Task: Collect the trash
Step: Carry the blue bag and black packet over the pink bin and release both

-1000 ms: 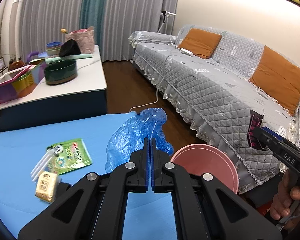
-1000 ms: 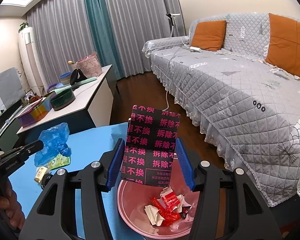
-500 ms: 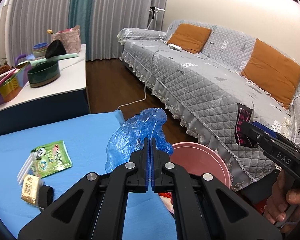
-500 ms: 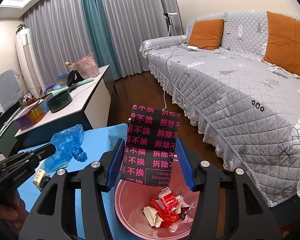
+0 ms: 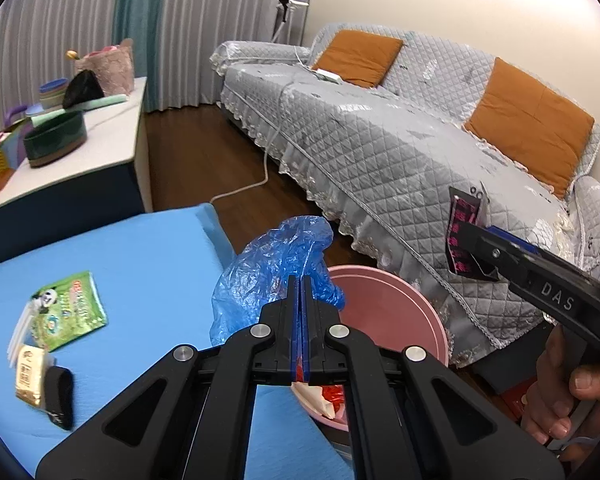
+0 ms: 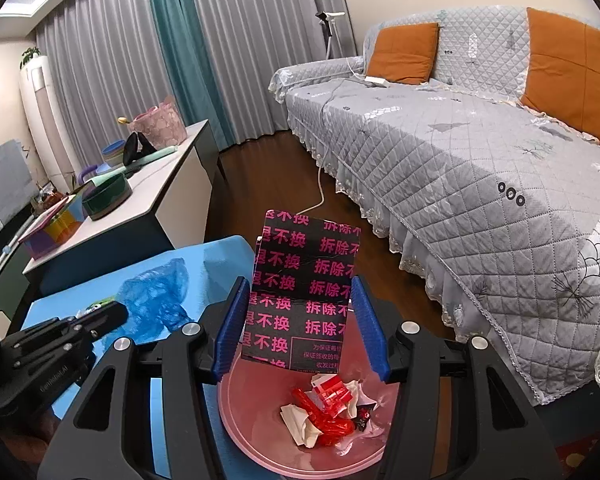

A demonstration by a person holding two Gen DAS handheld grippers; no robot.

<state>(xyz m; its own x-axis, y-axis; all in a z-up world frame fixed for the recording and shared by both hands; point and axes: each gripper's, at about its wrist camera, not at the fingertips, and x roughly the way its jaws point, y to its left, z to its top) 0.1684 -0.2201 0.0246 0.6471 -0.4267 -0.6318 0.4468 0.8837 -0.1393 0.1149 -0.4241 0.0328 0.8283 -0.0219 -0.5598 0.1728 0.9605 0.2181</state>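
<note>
From the left wrist, the left gripper [image 5: 299,280], clamped on the blue plastic bag [image 5: 276,264], has carried it nearer the pink bin [image 5: 400,304], probably for dropping, while the right wrist shows the right gripper [image 6: 302,308] holding the black packet [image 6: 304,292] above it.

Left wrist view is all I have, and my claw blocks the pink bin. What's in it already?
Observer: Crumpled red wrappers and white paper scraps lie on the bottom of the pink bin.
Operator: Is the other claw's packet over the bin?
Observer: Yes. The right claw grips the black packet upright by its side edges, directly above the bin's inside.
Operator: And my blue bag?
Observer: The blue bag at the left claw looks to be over the blue table, not yet over the bin.
</note>
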